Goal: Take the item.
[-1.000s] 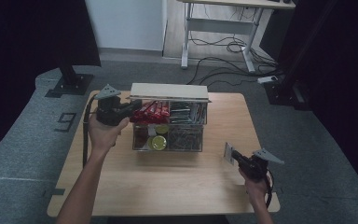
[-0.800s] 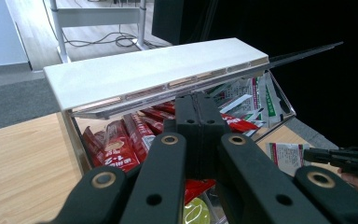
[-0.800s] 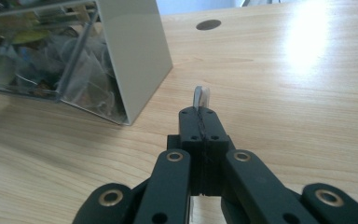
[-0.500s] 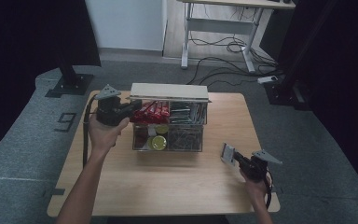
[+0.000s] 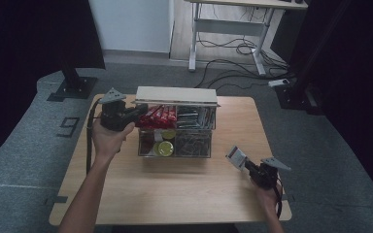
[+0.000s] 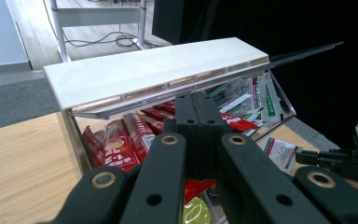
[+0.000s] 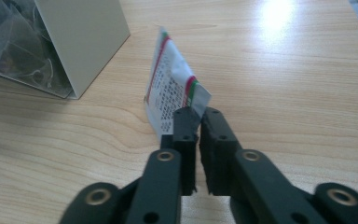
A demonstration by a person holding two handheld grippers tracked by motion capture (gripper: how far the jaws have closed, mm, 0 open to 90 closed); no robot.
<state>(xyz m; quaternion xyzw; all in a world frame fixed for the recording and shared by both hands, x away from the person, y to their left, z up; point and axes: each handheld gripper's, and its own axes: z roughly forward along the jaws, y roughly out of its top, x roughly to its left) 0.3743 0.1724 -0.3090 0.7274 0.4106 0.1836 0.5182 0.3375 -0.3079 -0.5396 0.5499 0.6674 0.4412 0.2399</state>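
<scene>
Two grippers in my frames. Left gripper (image 5: 135, 112) sits at the left end of the clear box (image 5: 212, 127), jaws clenched flat together under the raised white lid (image 6: 154, 70); I can't tell whether anything is pinched between them. Red packets (image 6: 121, 144) lie in the upper tray right behind the jaws; their print is too blurred to read.

Right gripper (image 7: 196, 116) is near the table's (image 5: 175, 194) right front corner, well apart from the box. Its jaws have just been opening: a narrow gap shows lower down between them, but the tips still look to be nipping the corner of a white sachet (image 7: 172, 88). The sachet has red and green edge stripes and a block of small dark print, too fine to read. It stands on edge, lower edge apparently resting on the tabletop. Long axis runs away from the right gripper, toward the box.

Yellow round lids (image 5: 165, 148) sit in the lower tray.
</scene>
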